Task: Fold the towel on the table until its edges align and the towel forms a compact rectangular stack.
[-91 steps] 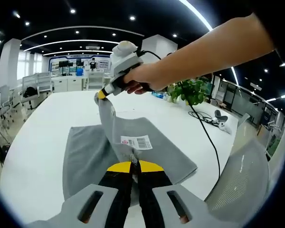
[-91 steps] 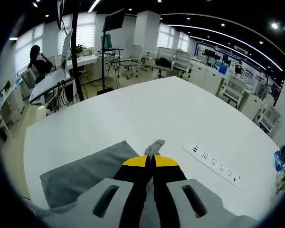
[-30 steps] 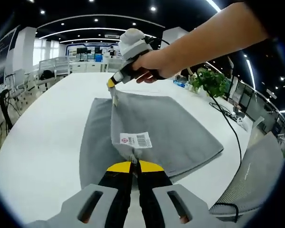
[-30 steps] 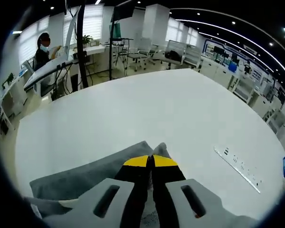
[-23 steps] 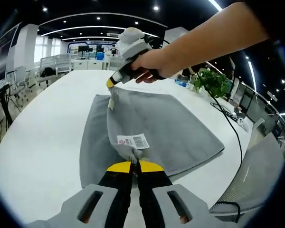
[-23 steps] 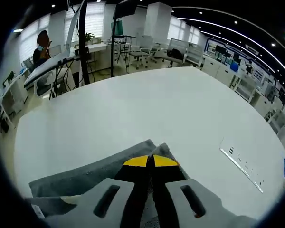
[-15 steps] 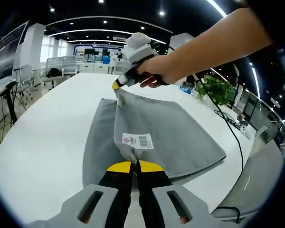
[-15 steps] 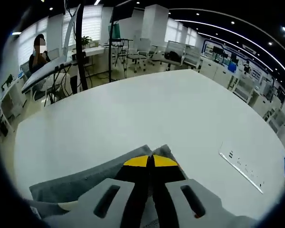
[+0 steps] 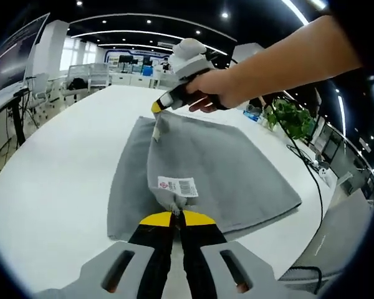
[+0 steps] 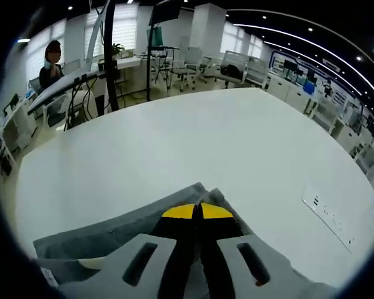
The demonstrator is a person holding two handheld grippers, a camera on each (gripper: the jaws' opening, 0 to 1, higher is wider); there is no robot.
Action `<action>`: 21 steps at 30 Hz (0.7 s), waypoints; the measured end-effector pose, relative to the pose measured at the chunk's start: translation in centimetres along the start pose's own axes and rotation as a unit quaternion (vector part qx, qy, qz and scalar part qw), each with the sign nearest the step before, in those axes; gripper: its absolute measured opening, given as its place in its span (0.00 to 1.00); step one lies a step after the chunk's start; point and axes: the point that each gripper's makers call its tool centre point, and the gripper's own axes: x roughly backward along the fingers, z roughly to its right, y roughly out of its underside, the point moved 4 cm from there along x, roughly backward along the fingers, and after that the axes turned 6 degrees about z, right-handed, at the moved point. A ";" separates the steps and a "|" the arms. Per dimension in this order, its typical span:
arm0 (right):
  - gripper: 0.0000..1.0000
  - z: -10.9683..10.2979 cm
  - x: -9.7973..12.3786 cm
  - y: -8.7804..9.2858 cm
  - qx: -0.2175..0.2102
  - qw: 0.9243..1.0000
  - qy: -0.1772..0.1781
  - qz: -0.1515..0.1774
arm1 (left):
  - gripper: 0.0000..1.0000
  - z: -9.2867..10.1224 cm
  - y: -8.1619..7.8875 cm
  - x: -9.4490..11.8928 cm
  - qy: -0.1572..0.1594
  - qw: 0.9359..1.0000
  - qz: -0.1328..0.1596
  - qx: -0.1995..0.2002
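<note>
On the white surface (image 9: pixel 43 187) my grey towel (image 9: pixel 224 168) lies half doubled over, lower and flatter than a moment ago, so the fold is nearly laid. My left tongs (image 9: pixel 177 215) pinch its near corner by the barcode label (image 9: pixel 178 185); my right tongs (image 9: pixel 157 107) clamp the far corner.

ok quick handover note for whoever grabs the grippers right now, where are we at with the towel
Left gripper: shut on the near corner of the grey towel, just below its white label.
Right gripper: shut on the far corner of the same edge, held by a hand; its own view shows the jaws closed on cloth.
Towel lies on the white table, with the held edge raised above a lower layer.
Done: one fold is under way, top layer over the bottom.
Left: lay the held edge down square with the lower edges, release, then fold again to a compact stack.
</note>
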 end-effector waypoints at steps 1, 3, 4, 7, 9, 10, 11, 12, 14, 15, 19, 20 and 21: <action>0.00 0.0 -0.2 0.1 -0.002 1.000 0.001 0.000 | 0.05 0.0 0.1 -0.1 -0.002 1.000 -0.002 0.000; 0.00 0.0 0.0 0.0 -0.005 1.000 0.003 0.000 | 0.06 -0.1 0.4 -0.2 -0.005 1.000 -0.009 -0.004; 0.00 0.1 -0.1 0.0 -0.005 1.000 0.003 0.000 | 0.06 -0.2 0.5 -0.2 -0.007 1.000 -0.010 -0.004; 0.00 0.0 0.1 0.4 -0.007 1.000 0.003 0.000 | 0.08 -0.4 0.8 -0.2 -0.011 1.000 -0.016 0.000; 0.00 -0.2 0.2 0.5 -0.008 1.000 0.004 0.001 | 0.12 -0.7 0.9 -0.1 -0.020 1.000 -0.015 -0.008; 0.00 -0.2 0.2 0.6 -0.009 1.000 0.004 0.002 | 0.13 -0.8 0.9 0.0 -0.023 1.000 -0.012 -0.008; 0.00 -0.4 0.2 0.7 -0.025 1.000 0.002 0.002 | 0.14 -0.8 0.8 0.1 -0.024 1.000 -0.010 -0.009; 0.00 -0.3 0.2 0.7 -0.031 0.999 0.003 0.003 | 0.14 -0.8 0.7 0.3 -0.026 1.000 -0.008 -0.013; 0.00 -0.4 0.3 0.6 -0.034 0.999 0.007 0.007 | 0.17 -1.0 0.5 0.5 -0.030 0.999 -0.003 -0.021; 0.00 -0.5 0.3 0.7 -0.037 0.999 0.006 0.008 | 0.18 -0.9 0.3 0.6 -0.033 0.999 0.001 -0.023; 0.00 -0.5 0.2 0.6 -0.039 0.999 0.005 0.013 | 0.19 -1.0 -0.4 1.1 -0.043 0.998 0.028 -0.047; 0.00 -0.5 0.1 0.6 -0.041 0.999 0.004 0.013 | 0.19 -0.9 -0.6 1.1 -0.042 0.997 0.034 -0.055; 0.00 -0.6 0.2 0.6 -0.042 0.999 0.003 0.014 | 0.19 -0.9 -0.6 1.1 -0.044 0.997 0.035 -0.062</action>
